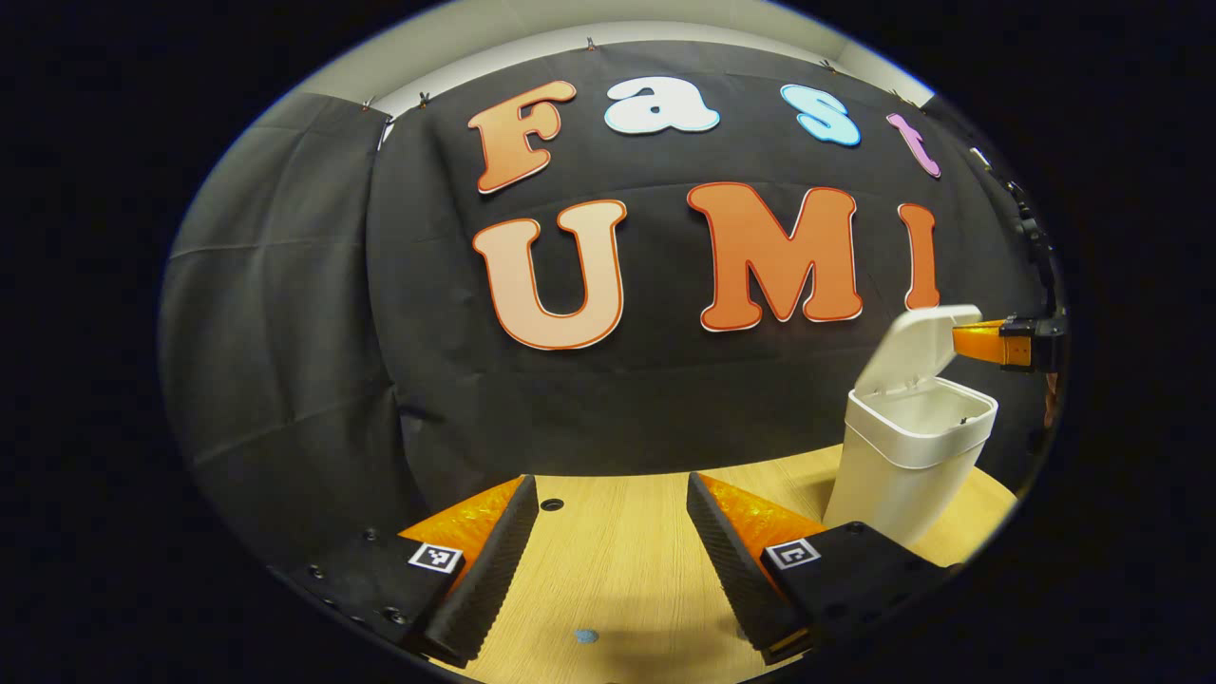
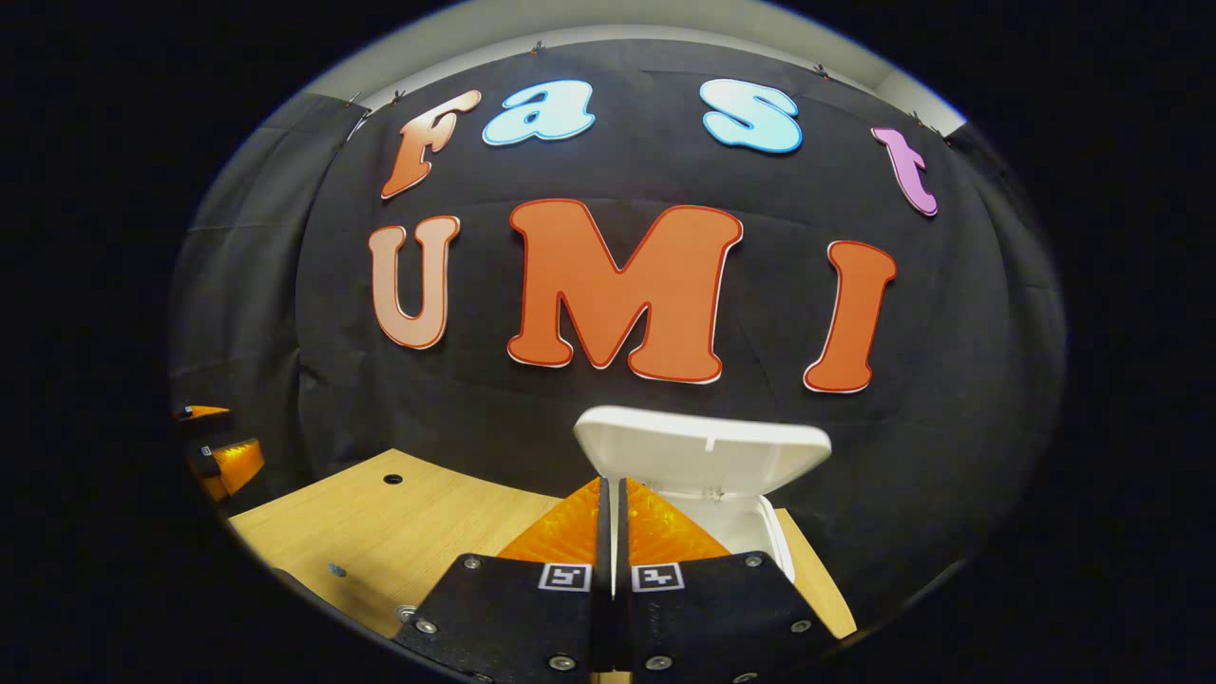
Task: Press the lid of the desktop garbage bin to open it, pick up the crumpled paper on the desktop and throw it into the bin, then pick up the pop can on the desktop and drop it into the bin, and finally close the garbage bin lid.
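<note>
While the left gripper (image 1: 613, 518) hangs low over the wooden table (image 1: 617, 570) with its 2 fingers spread wide and nothing between them, the white bin (image 1: 912, 456) stands ahead to its right. Its lid (image 1: 917, 347) tilts up, open. The right gripper (image 2: 613, 494) has its fingers pressed together, tips right at the lid's front edge.

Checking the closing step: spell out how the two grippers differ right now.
The left gripper has its jaws wide apart with bare table between them; the right gripper has its jaws together, nothing between. The left gripper sits low over the table, away from the bin; the right gripper's tips are at the raised lid. Both carry square markers near the fingers.
</note>
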